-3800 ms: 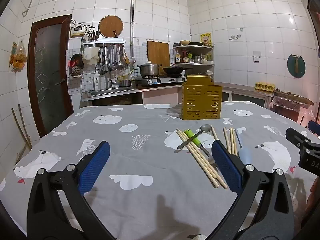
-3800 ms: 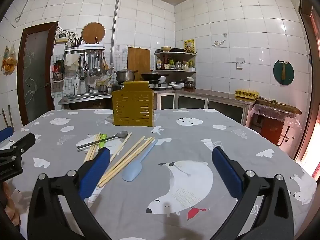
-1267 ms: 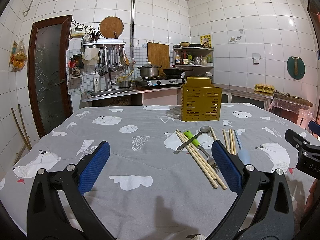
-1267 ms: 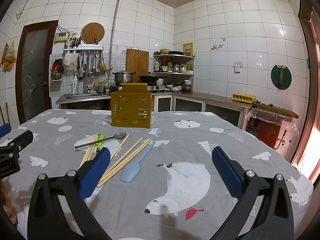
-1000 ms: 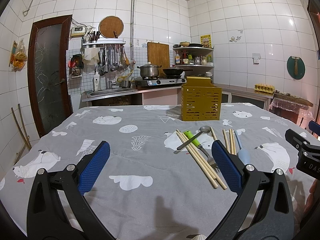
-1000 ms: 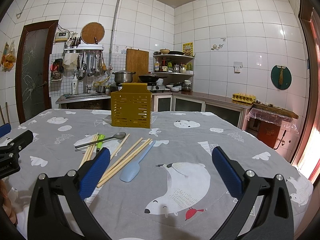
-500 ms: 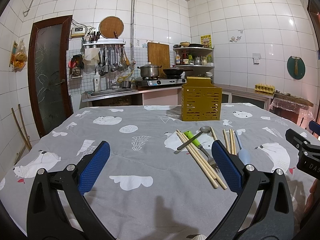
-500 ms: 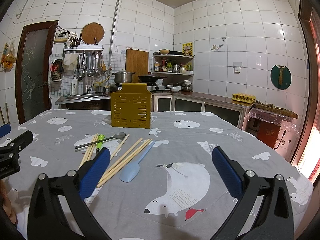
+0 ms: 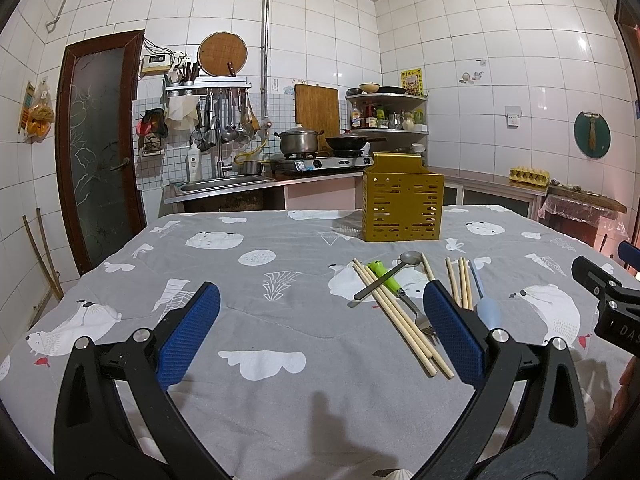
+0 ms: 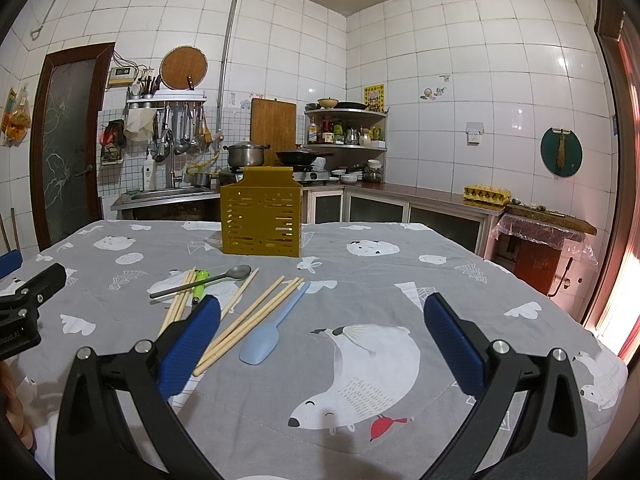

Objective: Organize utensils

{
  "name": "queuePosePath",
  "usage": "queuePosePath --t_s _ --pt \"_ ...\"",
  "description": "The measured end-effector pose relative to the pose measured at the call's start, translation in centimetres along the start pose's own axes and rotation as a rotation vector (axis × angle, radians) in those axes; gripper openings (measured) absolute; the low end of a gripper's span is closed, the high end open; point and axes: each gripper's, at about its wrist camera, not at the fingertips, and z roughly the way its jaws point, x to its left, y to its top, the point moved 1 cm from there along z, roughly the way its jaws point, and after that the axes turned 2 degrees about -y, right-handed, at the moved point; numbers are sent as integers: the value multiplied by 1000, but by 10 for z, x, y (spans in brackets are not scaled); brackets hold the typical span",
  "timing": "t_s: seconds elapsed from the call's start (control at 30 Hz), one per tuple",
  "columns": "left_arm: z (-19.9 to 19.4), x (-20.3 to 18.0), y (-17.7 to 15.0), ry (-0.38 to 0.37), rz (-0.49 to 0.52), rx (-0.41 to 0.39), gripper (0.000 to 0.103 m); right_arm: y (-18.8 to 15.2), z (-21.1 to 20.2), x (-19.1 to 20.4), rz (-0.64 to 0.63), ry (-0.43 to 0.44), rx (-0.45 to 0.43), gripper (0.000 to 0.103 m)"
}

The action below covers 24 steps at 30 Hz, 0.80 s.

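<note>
Both grippers hang low over the near edge of the table, jaws spread wide and holding nothing. In the right wrist view the right gripper [image 10: 322,332] has the utensils just ahead of its left finger [image 10: 188,346]: the blue spatula [image 10: 269,326] lies nearest, left of frame centre, its blade toward the camera and its handle running away up and to the right. Beside it lie loose chopsticks [image 10: 250,318] on the same slant. Further left, the spoon [image 10: 208,278] rests across a green-handled fork [image 10: 200,280].

In the left wrist view the left gripper [image 9: 320,330] sees the same pile off to the right, around its right finger [image 9: 454,330]. The yellow caddy [image 10: 262,214] stands upright beyond the pile, in the frame's upper middle. The right gripper looks the nearer one to the spatula, with only a short reach forward and left.
</note>
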Motion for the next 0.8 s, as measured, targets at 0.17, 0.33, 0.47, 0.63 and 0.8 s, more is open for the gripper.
queuePosePath --t_s 0.17,0.33,0.47,0.63,0.8 --pt "2 1 -2 -1 -1 5 98 0 0 -1 0 0 -5 99" --pt "3 1 -2 -1 4 7 98 1 1 -4 3 -1 -2 99" --pt "3 2 -2 0 0 4 98 0 2 -4 3 -1 4 99" --pt "4 2 -3 4 -1 8 98 0 2 -2 4 -4 -2 99" --pt "11 2 -1 4 1 44 98 0 6 1 0 7 12 99"
